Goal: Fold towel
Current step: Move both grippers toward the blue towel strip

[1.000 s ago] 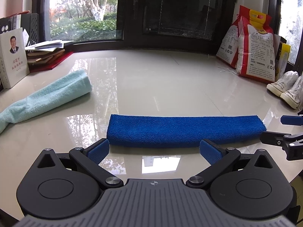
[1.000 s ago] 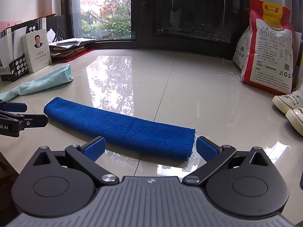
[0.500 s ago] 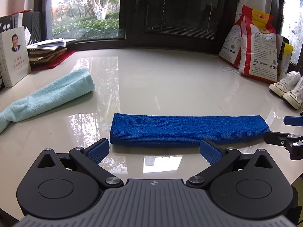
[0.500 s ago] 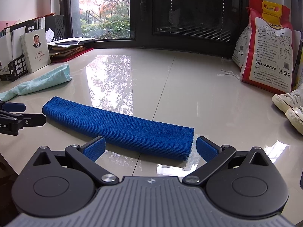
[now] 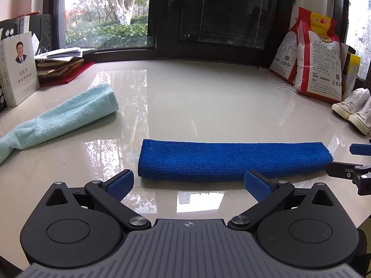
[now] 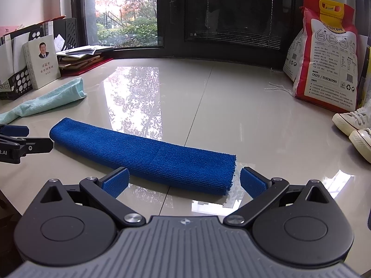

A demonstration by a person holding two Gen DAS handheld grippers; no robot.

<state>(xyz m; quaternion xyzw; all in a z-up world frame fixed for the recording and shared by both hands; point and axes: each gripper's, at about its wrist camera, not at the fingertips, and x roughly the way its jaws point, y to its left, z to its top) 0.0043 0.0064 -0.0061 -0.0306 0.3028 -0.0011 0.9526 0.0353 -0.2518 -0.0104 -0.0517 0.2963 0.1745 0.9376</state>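
Note:
A blue towel [image 5: 231, 159] lies folded into a long narrow strip on the glossy white table; it also shows in the right wrist view [image 6: 148, 155]. My left gripper [image 5: 189, 185] is open and empty, just in front of the strip's left half. My right gripper [image 6: 183, 181] is open and empty, just in front of the strip's right end. Each gripper shows at the edge of the other's view: the right gripper [image 5: 354, 162] off the strip's right end, the left gripper [image 6: 20, 141] off its left end. Neither touches the towel.
A rolled light green towel [image 5: 60, 120] lies at the left. A white book [image 5: 19, 69] and a stack of books [image 5: 62, 67] stand at the back left. Rice bags [image 5: 317, 62] and white sneakers [image 5: 354, 106] are at the right.
Both grippers have drawn back slightly from the blue towel and stayed open. The towel has not moved.

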